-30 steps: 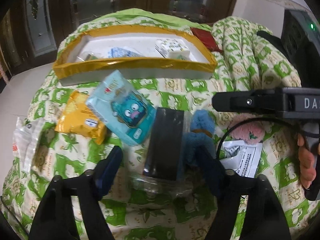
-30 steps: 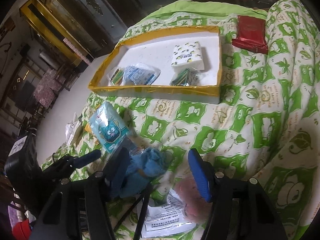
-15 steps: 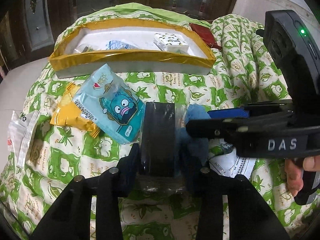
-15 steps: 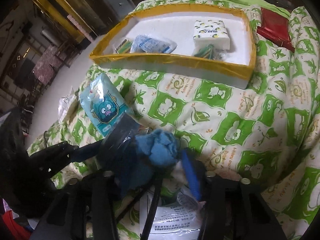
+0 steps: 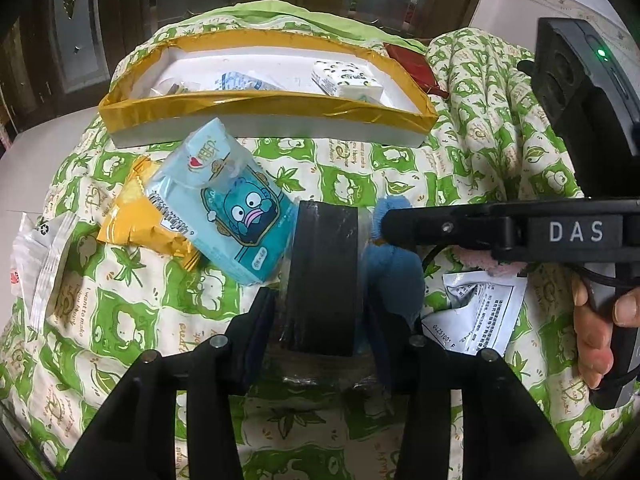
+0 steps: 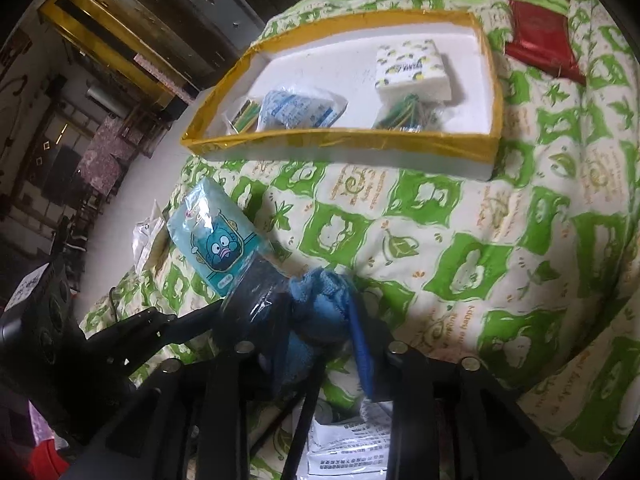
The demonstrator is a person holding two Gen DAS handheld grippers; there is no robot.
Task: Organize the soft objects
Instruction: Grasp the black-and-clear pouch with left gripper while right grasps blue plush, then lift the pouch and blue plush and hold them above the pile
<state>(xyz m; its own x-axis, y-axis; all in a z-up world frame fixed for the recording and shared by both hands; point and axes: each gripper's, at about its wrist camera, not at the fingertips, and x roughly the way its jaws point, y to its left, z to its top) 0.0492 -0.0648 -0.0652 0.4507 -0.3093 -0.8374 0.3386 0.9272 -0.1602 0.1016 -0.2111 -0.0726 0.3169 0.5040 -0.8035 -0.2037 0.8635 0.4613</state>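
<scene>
A black packet in clear wrap (image 5: 322, 276) lies on the green-patterned quilt. My left gripper (image 5: 324, 312) straddles it, pads touching the wrap on both sides while the jaws are opening slightly. Right beside it is a blue plush toy (image 6: 320, 300). My right gripper (image 6: 316, 324) has the toy between its fingers and its jaws are closing on it. In the left wrist view the right gripper's finger (image 5: 432, 224) reaches in from the right over the blue plush toy (image 5: 396, 276). A person's hand (image 5: 596, 332) holds that gripper.
A white tray with a yellow taped rim (image 5: 264, 104) sits further back, holding a lemon-print tissue pack (image 6: 412, 72) and small bags. A teal cartoon tissue pack (image 5: 224, 208), yellow packet (image 5: 136, 224), white sachet (image 5: 476, 312), pink plush (image 5: 492, 264) and red packet (image 6: 540, 36) lie around.
My left gripper closed in around the black packet. My right gripper came in from the right, dropped slightly and closed on the blue plush toy.
</scene>
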